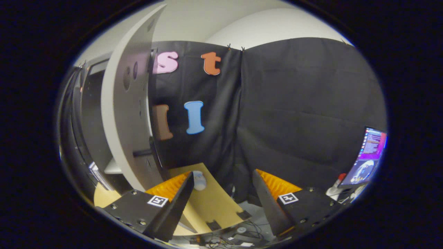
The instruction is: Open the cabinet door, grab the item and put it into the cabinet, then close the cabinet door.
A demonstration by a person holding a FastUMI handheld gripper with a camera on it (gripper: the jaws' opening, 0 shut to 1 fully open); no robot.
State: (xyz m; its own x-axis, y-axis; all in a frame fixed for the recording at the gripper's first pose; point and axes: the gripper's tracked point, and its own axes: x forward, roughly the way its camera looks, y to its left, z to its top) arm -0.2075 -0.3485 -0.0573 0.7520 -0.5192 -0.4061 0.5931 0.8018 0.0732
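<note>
We saw the gripper (221,193) with its 2 fingers spread wide, holding nothing. The cabinet door (126,114) stood open, just ahead on the left. The small pale item (199,180) lay on the wooden table (214,204), beside the left finger.
</note>
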